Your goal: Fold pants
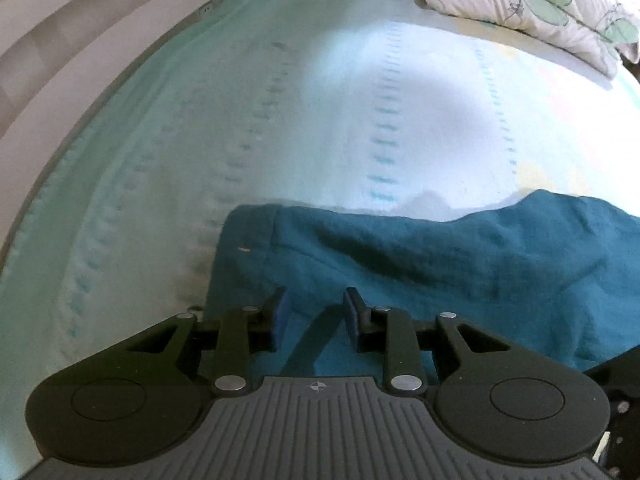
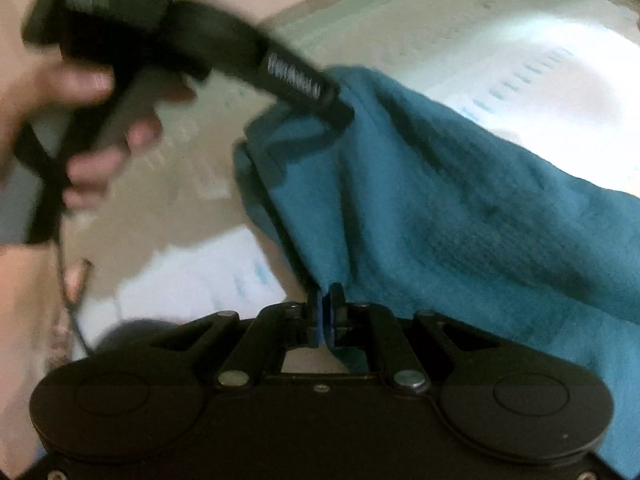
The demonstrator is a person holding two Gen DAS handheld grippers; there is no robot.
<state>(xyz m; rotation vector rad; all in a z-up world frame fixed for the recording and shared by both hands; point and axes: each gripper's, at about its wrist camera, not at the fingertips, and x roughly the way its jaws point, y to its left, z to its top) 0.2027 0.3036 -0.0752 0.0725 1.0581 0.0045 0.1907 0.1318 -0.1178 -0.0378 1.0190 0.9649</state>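
Observation:
The teal pants [image 1: 440, 264] lie on a pale green bedspread [image 1: 240, 120]. My left gripper [image 1: 316, 312] is open just above the pants' near left corner, its blue pads apart with cloth below them. In the right wrist view the pants [image 2: 460, 208] drape from lower centre to the right. My right gripper [image 2: 326, 308] is shut on the pants' edge, with cloth pinched between the pads. The left gripper [image 2: 336, 114] also shows there, blurred, its tip at the pants' far corner, held by a hand [image 2: 88, 128].
A leaf-patterned pillow [image 1: 532, 4] lies at the far right of the bed. The bed's left edge [image 1: 100, 100] meets a pale wall. The bedspread [image 2: 520, 40] stretches beyond the pants.

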